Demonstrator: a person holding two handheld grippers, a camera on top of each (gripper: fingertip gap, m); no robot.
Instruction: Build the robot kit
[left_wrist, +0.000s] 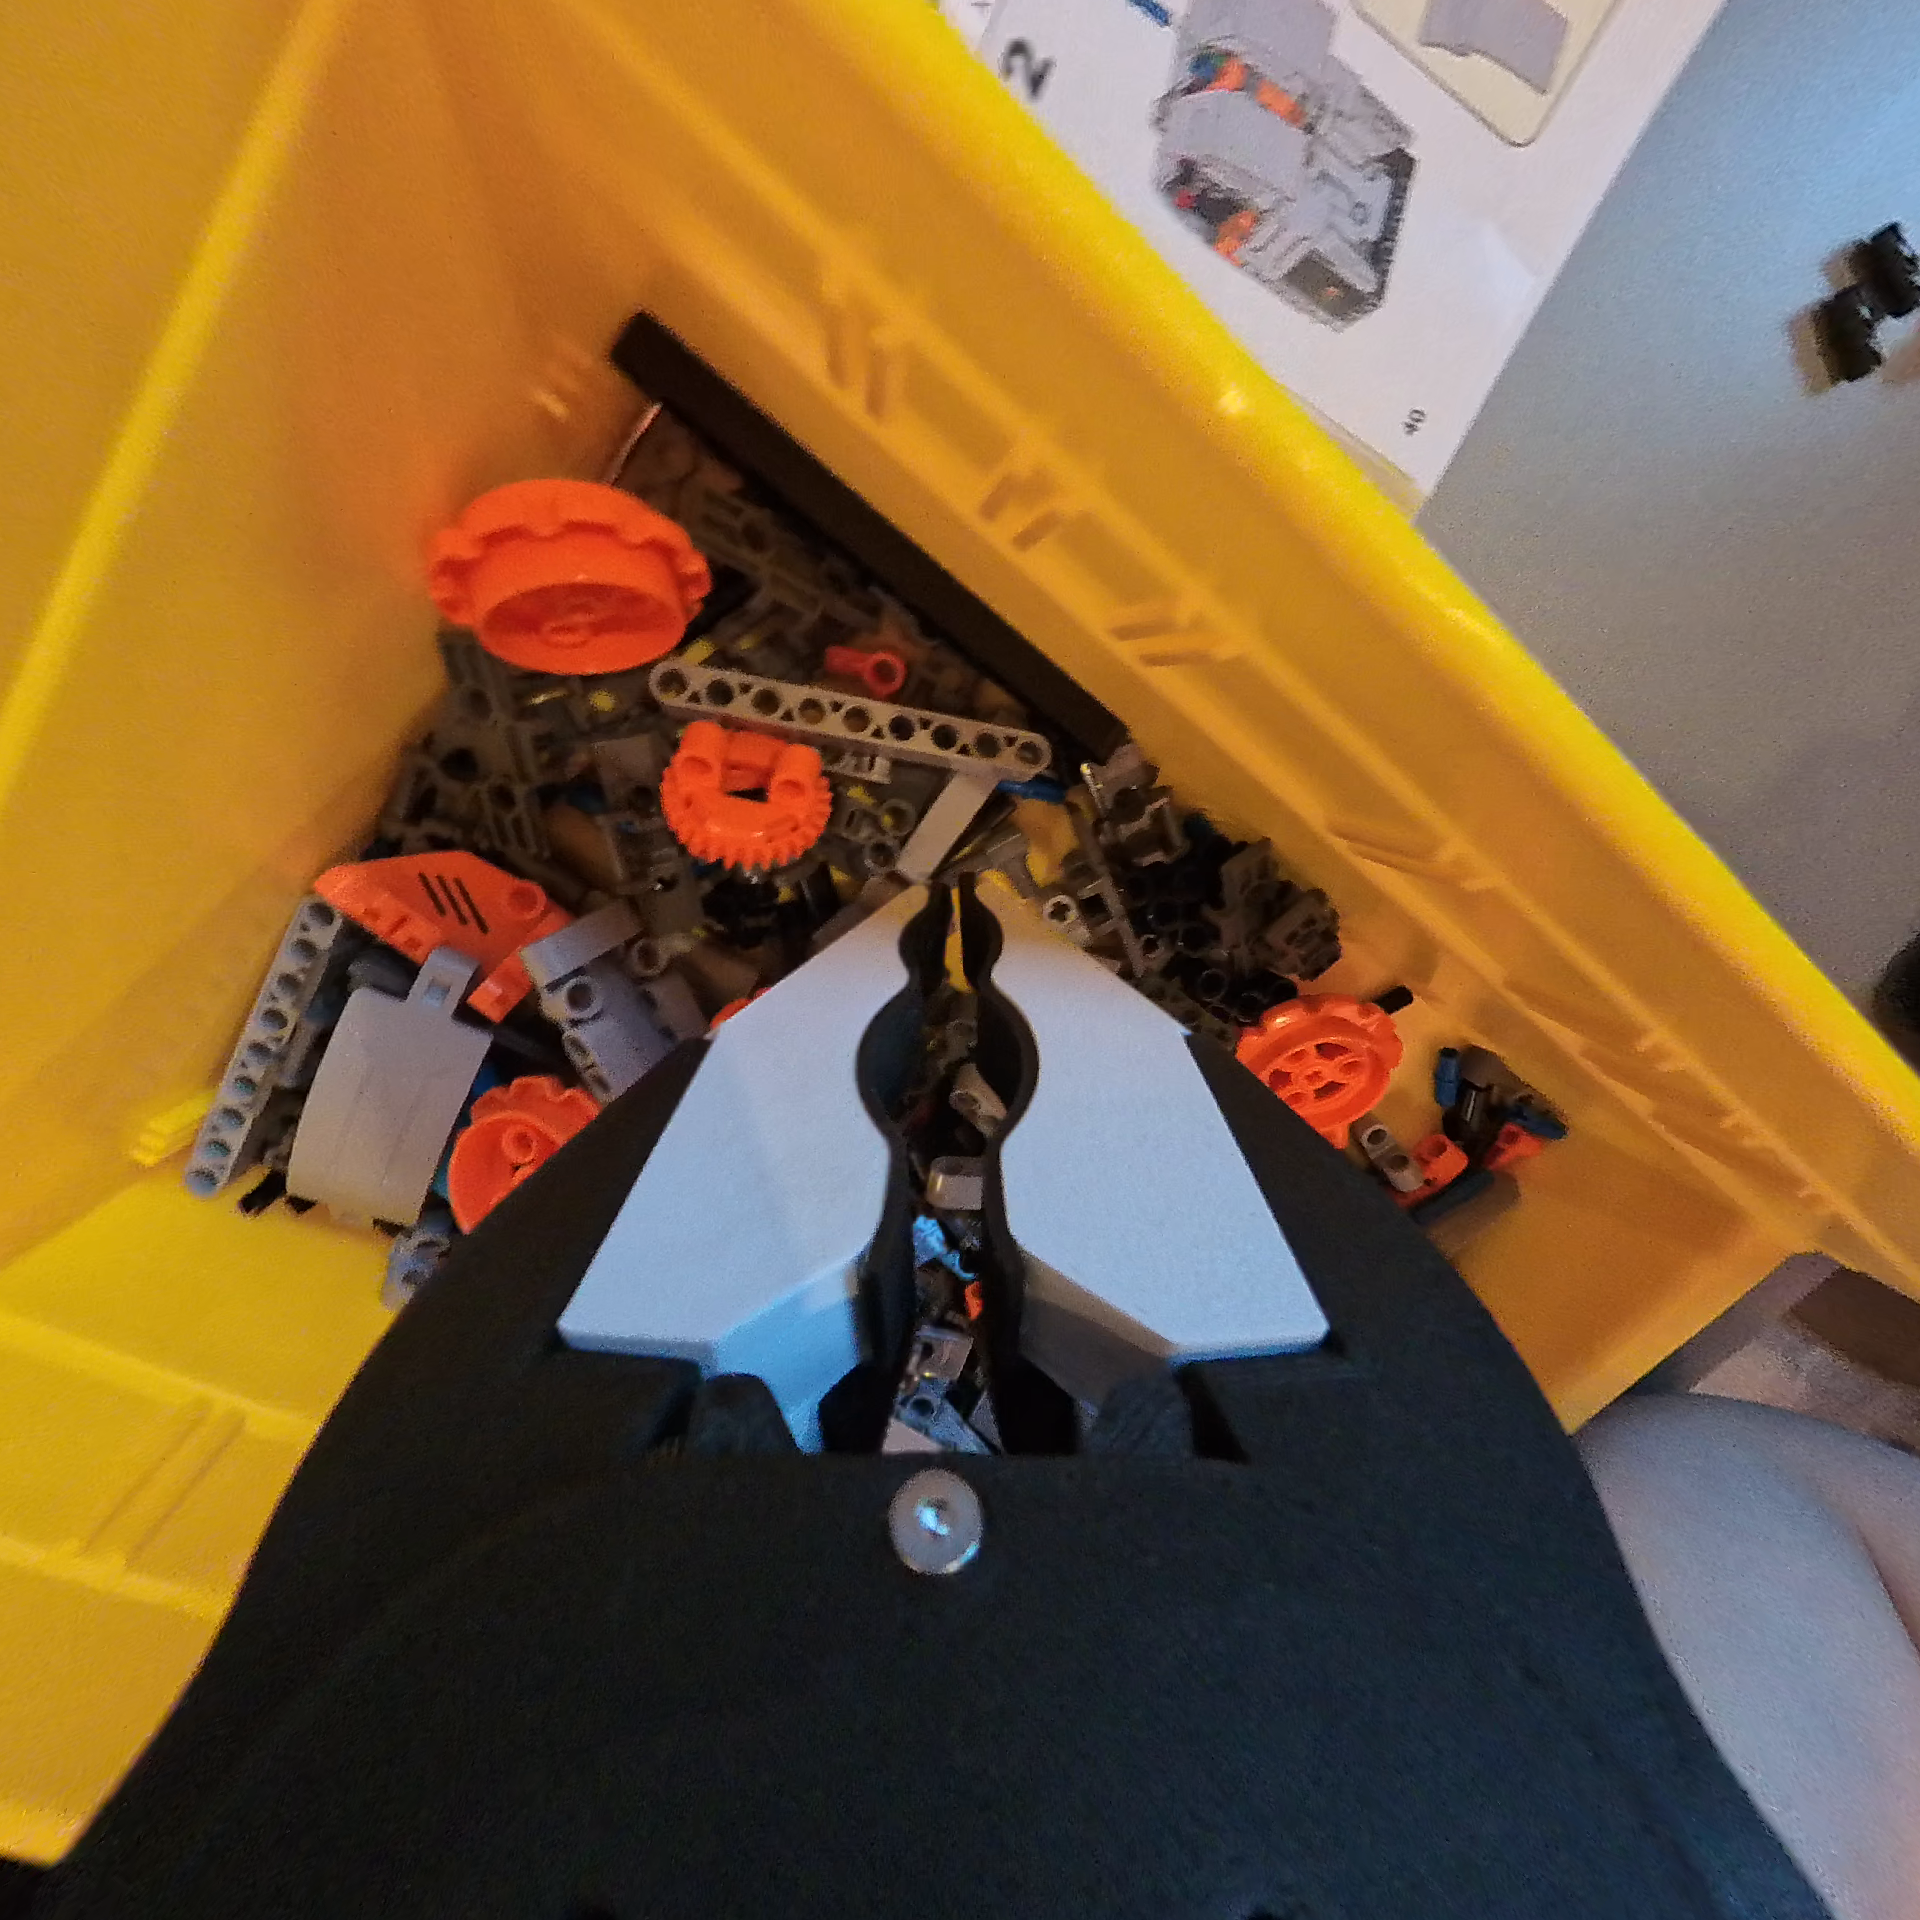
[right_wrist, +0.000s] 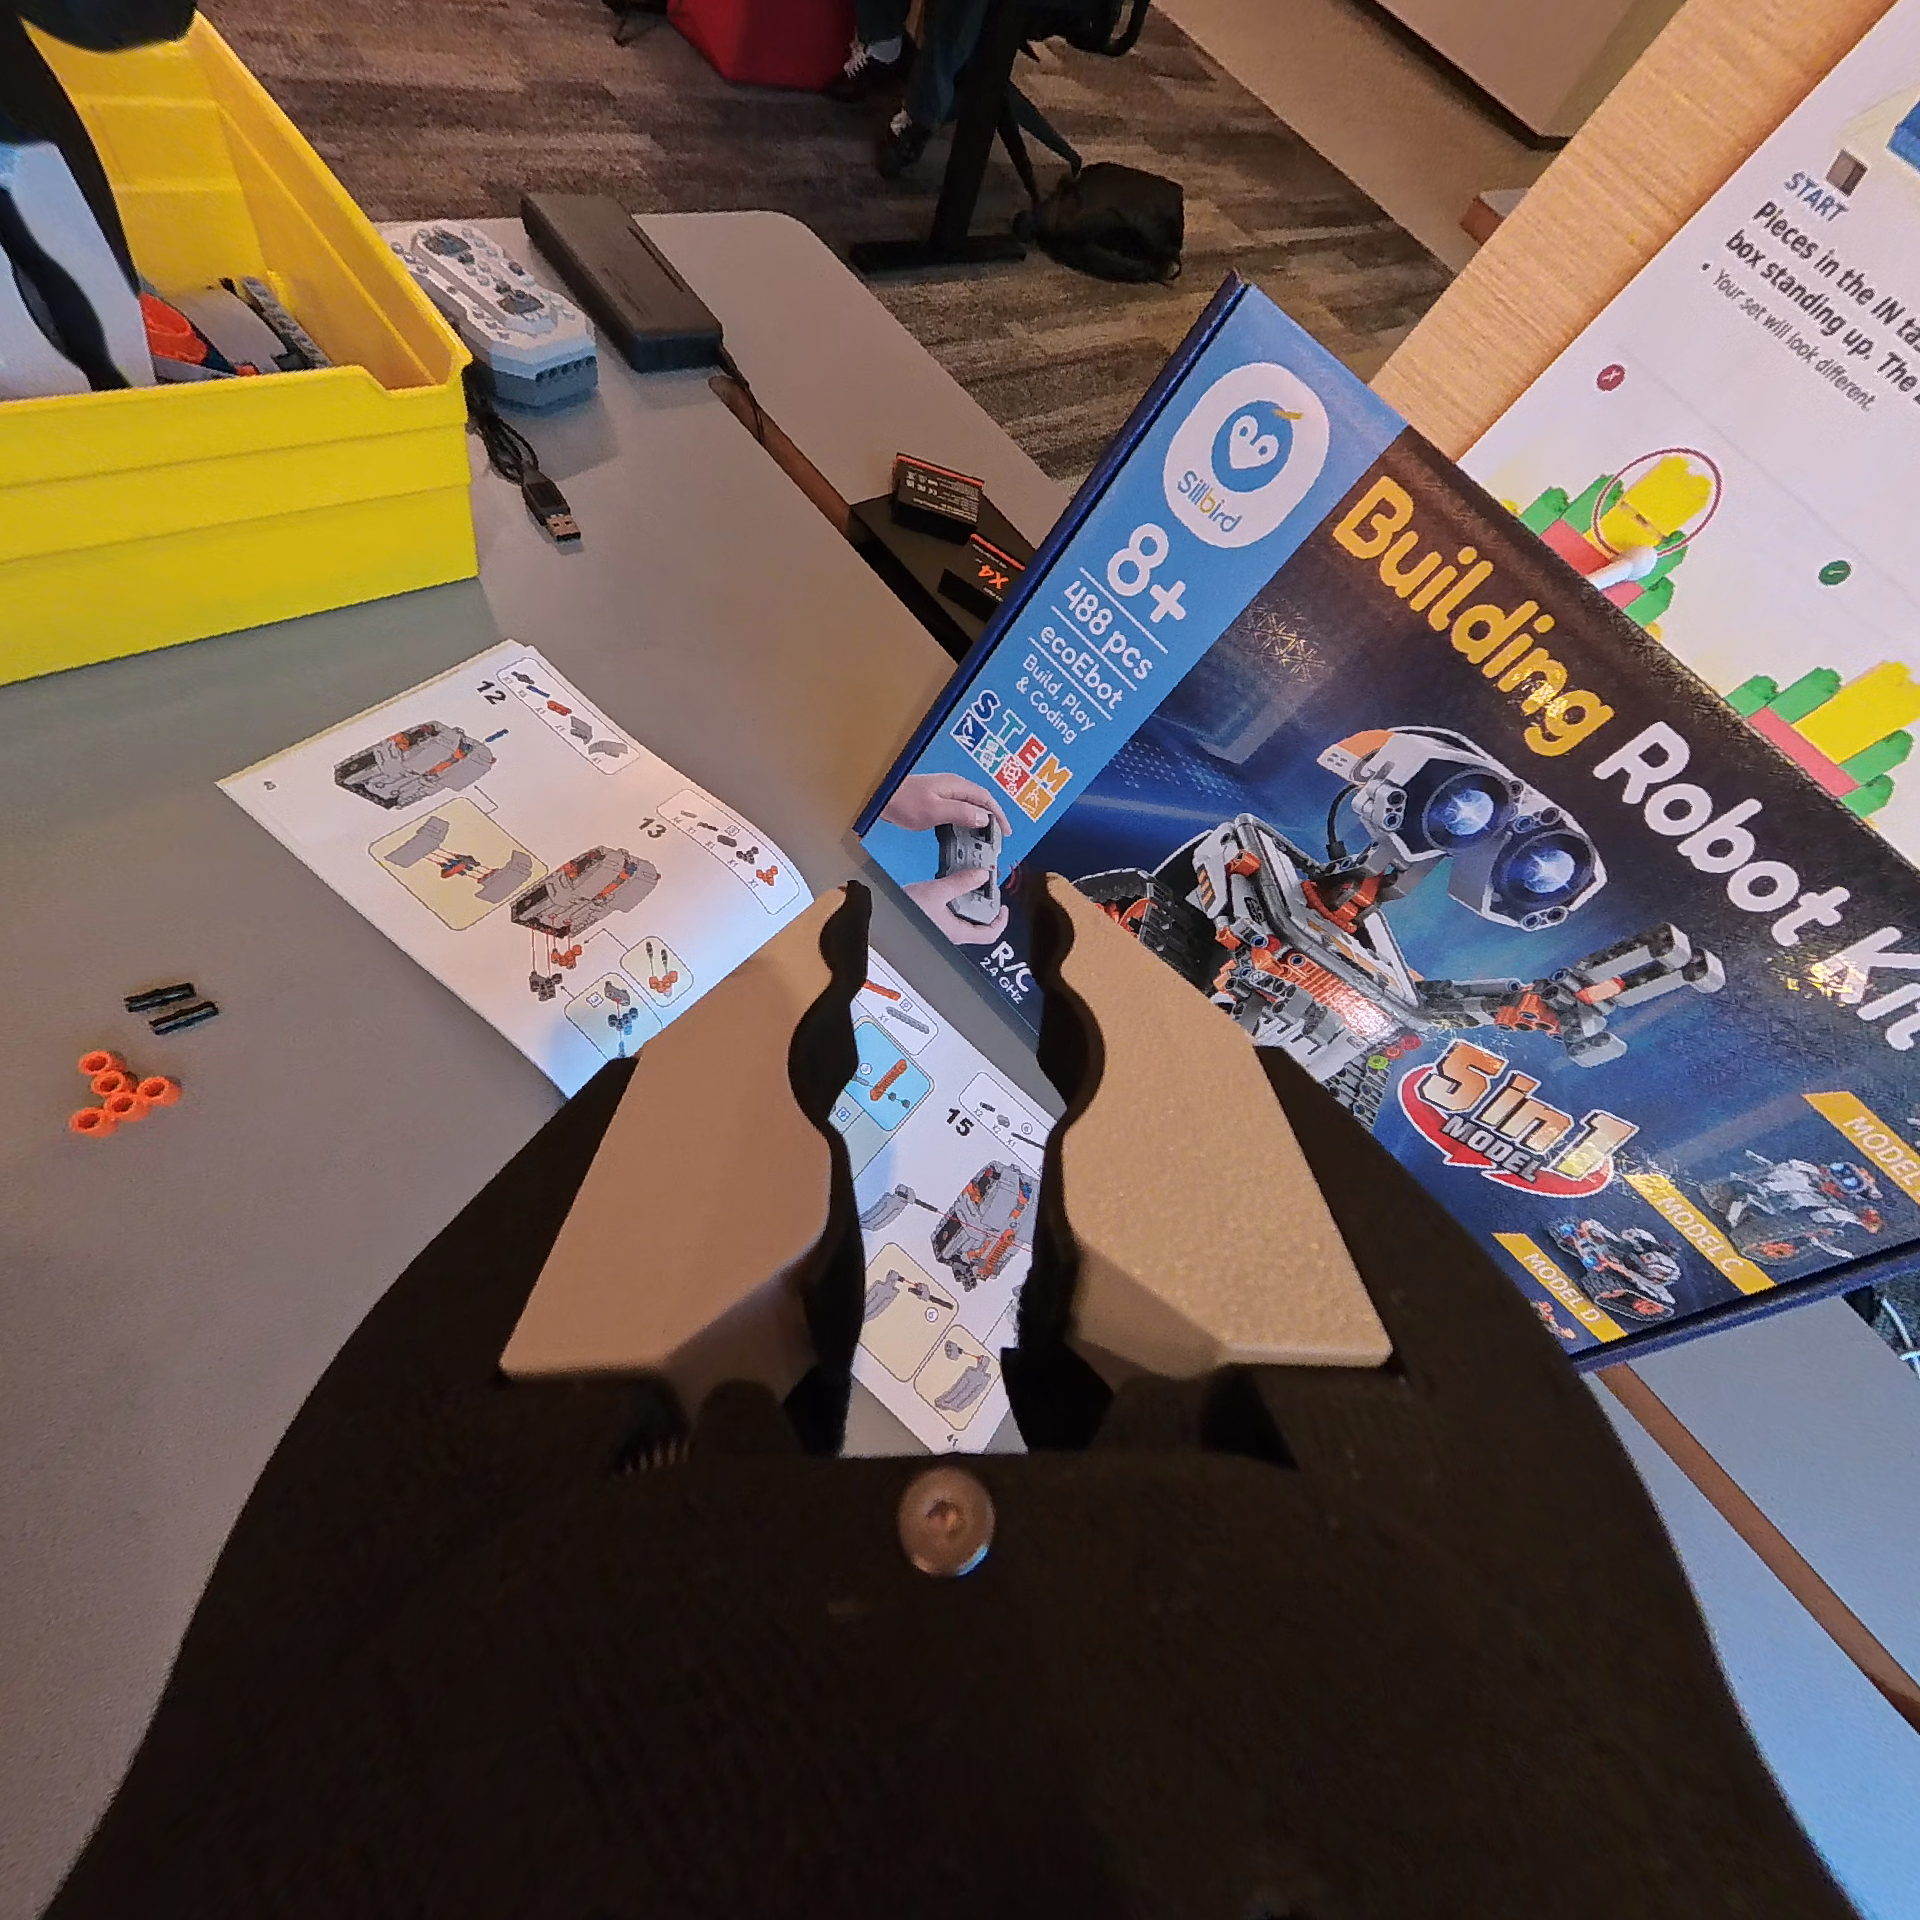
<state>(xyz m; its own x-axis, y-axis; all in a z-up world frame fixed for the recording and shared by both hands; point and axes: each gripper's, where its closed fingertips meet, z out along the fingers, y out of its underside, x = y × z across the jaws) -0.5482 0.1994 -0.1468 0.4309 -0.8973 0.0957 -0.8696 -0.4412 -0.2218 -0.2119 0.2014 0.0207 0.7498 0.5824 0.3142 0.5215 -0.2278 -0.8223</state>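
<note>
Two grippers show, one in each wrist view. The left gripper (left_wrist: 948, 896) points down into a big yellow plastic bin (left_wrist: 1039, 343). Its fingers (left_wrist: 774, 1122) are almost pressed together, with only a thin slit between the tips, and I cannot tell if they pinch anything. The tips sit right over a heap of small building pieces (left_wrist: 727, 894) in the bottom of the yellow bin. In the heap, near the far corner of the bin, lies a round orange wheel hub (left_wrist: 566, 577). Closer to the tips are a long grey beam with holes (left_wrist: 847, 722) and an orange toothed gear (left_wrist: 746, 795), which sits just under the beam. A curved grey panel (left_wrist: 390, 1091) lies at the left side of the heap. Past the bin's right wall is a white paper instruction sheet (left_wrist: 1299, 156).

The right gripper (right_wrist: 954, 896) hangs over the grey bench (right_wrist: 312, 1351). Its fingers (right_wrist: 707, 1143) are spread apart and hold nothing. Under them lies an open white instruction booklet with pictures (right_wrist: 520, 831), flat on the bench. Just to the right of the booklet, a blue cardboard box with a robot picture (right_wrist: 1455, 883) stands tilted. Left of the booklet are a little bunch of orange rings (right_wrist: 123, 1091) and two short black pins (right_wrist: 171, 1010), set just beside each other. The yellow bin (right_wrist: 239, 520) sits farther back and left of the booklet. Near the bin's corner lie a black cable plug (right_wrist: 551, 514) and a grey-blue electronic block (right_wrist: 499, 301).
</note>
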